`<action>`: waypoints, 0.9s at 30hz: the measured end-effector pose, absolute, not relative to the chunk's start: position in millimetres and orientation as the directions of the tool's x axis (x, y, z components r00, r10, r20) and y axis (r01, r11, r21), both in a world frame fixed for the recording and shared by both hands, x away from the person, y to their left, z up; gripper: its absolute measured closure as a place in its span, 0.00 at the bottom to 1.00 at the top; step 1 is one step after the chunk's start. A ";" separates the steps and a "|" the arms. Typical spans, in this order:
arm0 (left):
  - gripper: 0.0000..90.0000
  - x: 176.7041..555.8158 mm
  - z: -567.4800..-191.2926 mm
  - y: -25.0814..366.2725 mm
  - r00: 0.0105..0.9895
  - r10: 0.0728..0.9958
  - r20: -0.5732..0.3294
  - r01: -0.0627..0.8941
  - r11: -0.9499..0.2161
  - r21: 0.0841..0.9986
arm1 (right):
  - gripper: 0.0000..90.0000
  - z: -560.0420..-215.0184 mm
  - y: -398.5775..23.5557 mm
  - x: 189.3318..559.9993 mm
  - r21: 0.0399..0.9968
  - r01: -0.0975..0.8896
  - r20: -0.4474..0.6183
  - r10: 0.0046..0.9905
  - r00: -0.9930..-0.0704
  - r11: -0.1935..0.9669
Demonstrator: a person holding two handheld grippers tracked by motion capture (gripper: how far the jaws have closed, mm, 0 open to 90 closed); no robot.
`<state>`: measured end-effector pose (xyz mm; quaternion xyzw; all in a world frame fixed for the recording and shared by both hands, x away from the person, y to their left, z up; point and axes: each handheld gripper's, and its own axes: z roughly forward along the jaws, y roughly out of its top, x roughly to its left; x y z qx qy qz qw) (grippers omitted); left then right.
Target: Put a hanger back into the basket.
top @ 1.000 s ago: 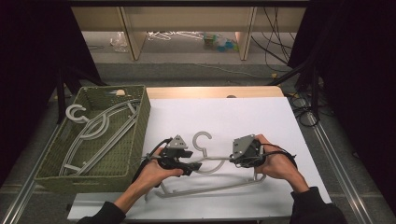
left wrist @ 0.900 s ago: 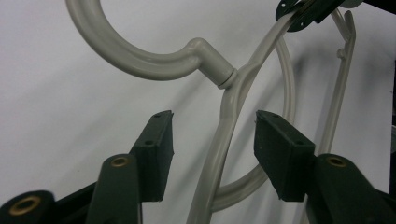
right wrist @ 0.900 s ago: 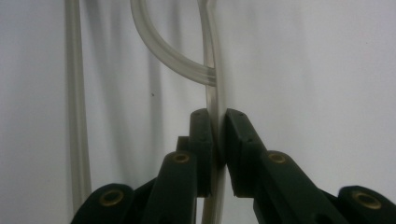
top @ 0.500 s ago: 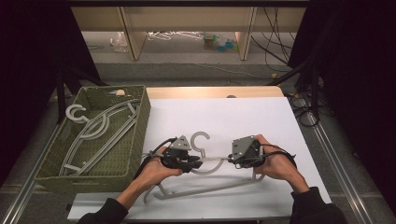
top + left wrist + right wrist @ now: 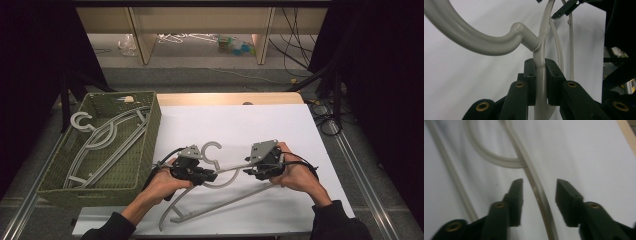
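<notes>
While the left gripper (image 5: pixel 540 82) clamps the grey hanger (image 5: pixel 227 172) just below its hook (lower centre of the high view), the right gripper (image 5: pixel 539 203) has just been opening, the hanger's arm loose between its jaws; farther, at left, sits a green basket (image 5: pixel 145 150).

No readable text, labels, brands or numbers anywhere in these views.
</notes>
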<state>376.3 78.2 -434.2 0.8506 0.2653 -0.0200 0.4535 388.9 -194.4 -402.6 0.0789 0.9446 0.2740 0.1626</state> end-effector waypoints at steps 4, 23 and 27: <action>0.89 378.8 -433.4 83.4 0.836 0.458 -0.302 0.503 -0.423 0.754 | 0.54 -397.4 -195.8 388.9 0.596 0.122 -0.263 0.336 -0.904 0.794; 0.89 384.2 -407.9 131.6 0.769 0.536 -0.349 0.549 -0.276 0.789 | 0.36 -378.4 -192.8 351.3 0.821 0.218 -0.131 0.546 -0.828 0.527; 0.89 385.4 -401.5 140.4 0.752 0.539 -0.379 0.564 -0.227 0.794 | 0.36 -382.0 -198.0 341.1 0.843 0.226 -0.106 0.563 -0.820 0.488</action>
